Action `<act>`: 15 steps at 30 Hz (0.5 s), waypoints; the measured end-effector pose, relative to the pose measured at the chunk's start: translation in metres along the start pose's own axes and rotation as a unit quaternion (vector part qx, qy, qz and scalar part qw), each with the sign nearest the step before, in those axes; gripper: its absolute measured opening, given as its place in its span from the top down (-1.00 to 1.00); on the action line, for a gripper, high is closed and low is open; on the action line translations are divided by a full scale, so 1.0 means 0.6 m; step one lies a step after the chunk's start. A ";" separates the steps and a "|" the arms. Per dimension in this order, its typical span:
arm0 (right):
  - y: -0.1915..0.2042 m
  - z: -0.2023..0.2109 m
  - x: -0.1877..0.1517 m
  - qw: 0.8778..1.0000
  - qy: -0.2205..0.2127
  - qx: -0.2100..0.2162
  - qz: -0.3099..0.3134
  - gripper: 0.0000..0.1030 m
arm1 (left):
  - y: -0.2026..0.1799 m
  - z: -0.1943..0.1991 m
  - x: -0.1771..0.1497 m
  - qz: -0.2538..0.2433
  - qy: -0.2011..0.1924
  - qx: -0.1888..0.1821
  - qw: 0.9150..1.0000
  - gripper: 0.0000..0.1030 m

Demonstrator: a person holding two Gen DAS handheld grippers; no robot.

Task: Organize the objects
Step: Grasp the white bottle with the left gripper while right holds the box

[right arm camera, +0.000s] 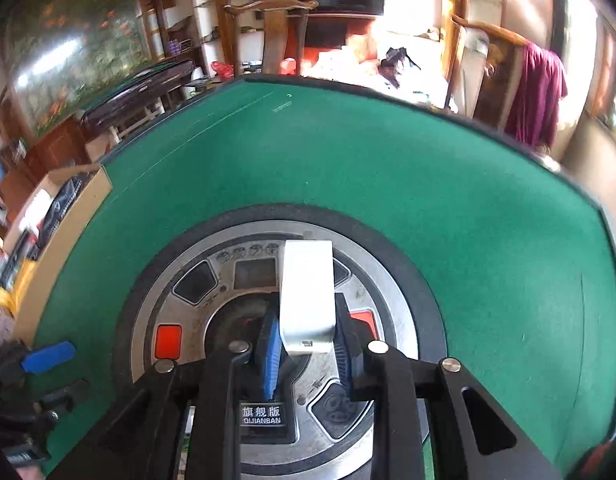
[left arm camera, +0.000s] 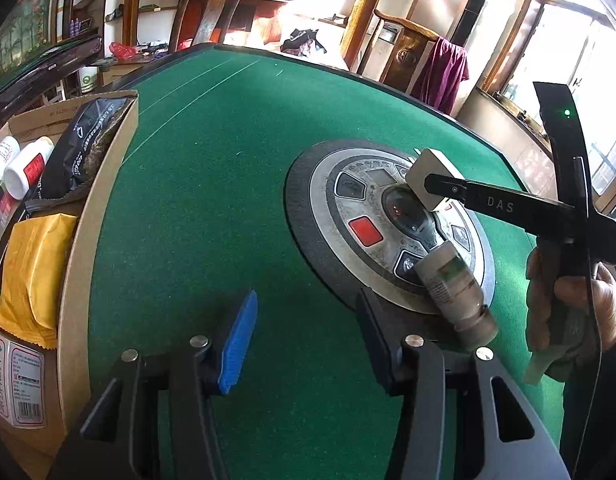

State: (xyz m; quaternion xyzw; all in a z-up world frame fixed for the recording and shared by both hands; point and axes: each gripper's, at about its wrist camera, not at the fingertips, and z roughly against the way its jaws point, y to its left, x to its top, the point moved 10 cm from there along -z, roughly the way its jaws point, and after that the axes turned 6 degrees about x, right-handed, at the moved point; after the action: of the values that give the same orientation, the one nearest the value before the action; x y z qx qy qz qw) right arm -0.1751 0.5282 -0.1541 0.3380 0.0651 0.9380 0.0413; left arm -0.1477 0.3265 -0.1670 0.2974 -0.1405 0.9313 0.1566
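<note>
1. On the green desk [left arm camera: 212, 184], at the round control panel [left arm camera: 359, 216] set into its middle, the right tool [right arm camera: 308, 340] grasps a white box [right arm camera: 308, 292] between its blue pads [right arm camera: 270, 356].
2. From the right wrist view, the box's long axis runs straight ahead along the fingers, its far end pointing toward the desk's far edge.
3. From the left wrist view, the same white box [left arm camera: 431, 180] hangs above the panel, pinched at the tip of the right tool [left arm camera: 439, 186], which a hand [left arm camera: 567, 304] holds at the right edge.
4. A small tube [left arm camera: 455, 292] lies on the panel's near rim, its long axis slanting, cap end toward the camera and lower right.
5. The left tool [left arm camera: 304, 332] hovers over the felt with its jaws apart and nothing between them.
6. Beside the desk's left edge, a cardboard box [left arm camera: 104, 184] holds a black bag [left arm camera: 80, 148], a yellow packet [left arm camera: 32, 272], white bottles [left arm camera: 26, 168] and a printed carton [left arm camera: 16, 384].
</note>
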 end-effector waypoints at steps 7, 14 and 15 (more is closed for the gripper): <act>0.007 0.046 -0.042 0.998 -0.024 -0.033 -0.049 0.54 | -0.002 0.007 0.003 0.000 -0.003 -0.008 1.000 -0.01; 0.006 0.165 -0.120 0.987 -0.085 -0.076 -0.112 0.54 | -0.057 0.025 0.002 0.001 0.028 -0.073 0.997 -0.13; 0.003 0.177 -0.123 0.985 -0.094 -0.080 -0.118 0.54 | -0.066 0.026 0.005 0.004 0.033 -0.077 0.996 -0.14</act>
State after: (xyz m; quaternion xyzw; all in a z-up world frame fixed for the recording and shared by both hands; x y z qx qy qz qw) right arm -0.0505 0.5272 -0.1194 0.4100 0.0250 0.8929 0.1847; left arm -0.1271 0.3575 -0.1465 0.2530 -0.2080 0.9276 0.1795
